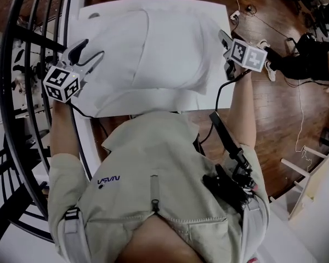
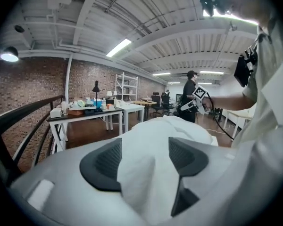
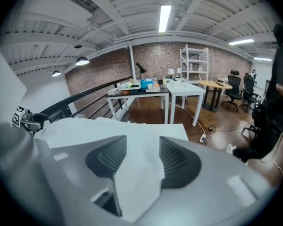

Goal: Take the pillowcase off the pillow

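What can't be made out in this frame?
- Where the pillow ends inside the case: head view, white on white.
- The table's near edge: head view, the person's shoulders cover it.
- Items on the far table: right gripper view, too small.
- The bystander: head view, cut by the right edge.

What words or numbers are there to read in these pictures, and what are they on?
"NASA", upside down from this camera, on the vest.
Cubes on the left gripper and right gripper: black-and-white square patterns, no letters.
Things on the far tables: too small to read.
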Motion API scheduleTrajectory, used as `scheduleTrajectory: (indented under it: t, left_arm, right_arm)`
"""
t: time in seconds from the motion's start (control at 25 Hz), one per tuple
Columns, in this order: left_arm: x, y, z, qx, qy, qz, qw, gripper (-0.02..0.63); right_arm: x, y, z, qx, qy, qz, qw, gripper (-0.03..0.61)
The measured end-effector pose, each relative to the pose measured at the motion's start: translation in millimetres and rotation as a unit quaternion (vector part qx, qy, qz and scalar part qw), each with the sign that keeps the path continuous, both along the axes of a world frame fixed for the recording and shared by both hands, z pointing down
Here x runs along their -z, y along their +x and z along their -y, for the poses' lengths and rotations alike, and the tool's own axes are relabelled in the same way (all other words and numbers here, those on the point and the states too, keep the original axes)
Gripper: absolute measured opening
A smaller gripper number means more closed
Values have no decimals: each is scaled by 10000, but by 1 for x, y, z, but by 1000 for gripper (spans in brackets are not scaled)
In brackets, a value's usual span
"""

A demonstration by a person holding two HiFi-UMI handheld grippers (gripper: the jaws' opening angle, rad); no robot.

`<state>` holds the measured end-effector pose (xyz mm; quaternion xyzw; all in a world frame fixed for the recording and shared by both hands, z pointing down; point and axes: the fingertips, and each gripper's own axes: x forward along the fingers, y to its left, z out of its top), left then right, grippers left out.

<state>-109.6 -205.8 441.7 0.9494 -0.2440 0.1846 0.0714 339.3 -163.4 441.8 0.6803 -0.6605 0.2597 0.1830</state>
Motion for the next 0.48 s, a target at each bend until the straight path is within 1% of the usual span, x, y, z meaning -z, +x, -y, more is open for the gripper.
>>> scheduleTrajectory:
  t: [0.08, 0.2, 0.32, 0.48]
  left_arm:
    - [12, 6, -10, -111, 120, -59, 9998, 327]
    - [17, 14, -33, -398, 208, 2, 9990, 351]
    - [7, 15, -59, -627, 206, 162, 9977, 379]
    - [-8, 18, -87, -814, 132, 293, 9962, 403]
  right_arm:
    - [3, -20, -5, 131, 30, 7, 9999, 218]
    - [0, -54, -16, 256, 48, 156, 9995, 218]
    - [-4, -85, -32, 387, 26, 254, 9989, 218]
    - [-4, -111, -55, 514, -19, 218, 9984, 218]
